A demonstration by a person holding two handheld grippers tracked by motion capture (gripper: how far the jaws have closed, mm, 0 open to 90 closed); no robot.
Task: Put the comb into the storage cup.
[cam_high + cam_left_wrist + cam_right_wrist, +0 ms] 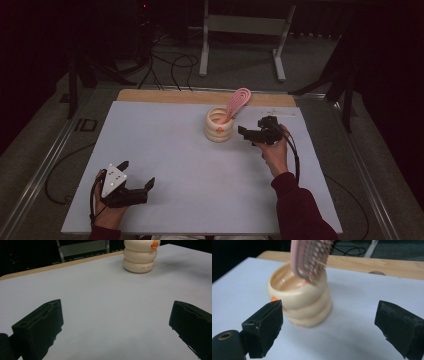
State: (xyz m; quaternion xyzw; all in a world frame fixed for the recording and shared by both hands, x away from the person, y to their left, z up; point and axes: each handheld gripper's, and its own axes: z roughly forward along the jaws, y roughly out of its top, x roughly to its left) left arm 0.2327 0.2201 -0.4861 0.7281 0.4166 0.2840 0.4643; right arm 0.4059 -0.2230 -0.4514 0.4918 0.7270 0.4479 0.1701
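The right gripper (248, 134) is held just beside the cup (219, 125), on the counter (190, 165). Its jaws are spread wide, with nothing between the pads. In the right gripper view the cup is seen ahead of the jaws, nearer the left one, apart from both. A pink brush (237, 103) is stood in the cup, tilted, with its head raised above the rim and leaned toward the right gripper. The left gripper (137, 174) is kept well apart from the cup, low over the counter. Its jaws are also spread wide and bare counter is seen between them; the cup is seen far ahead of them.
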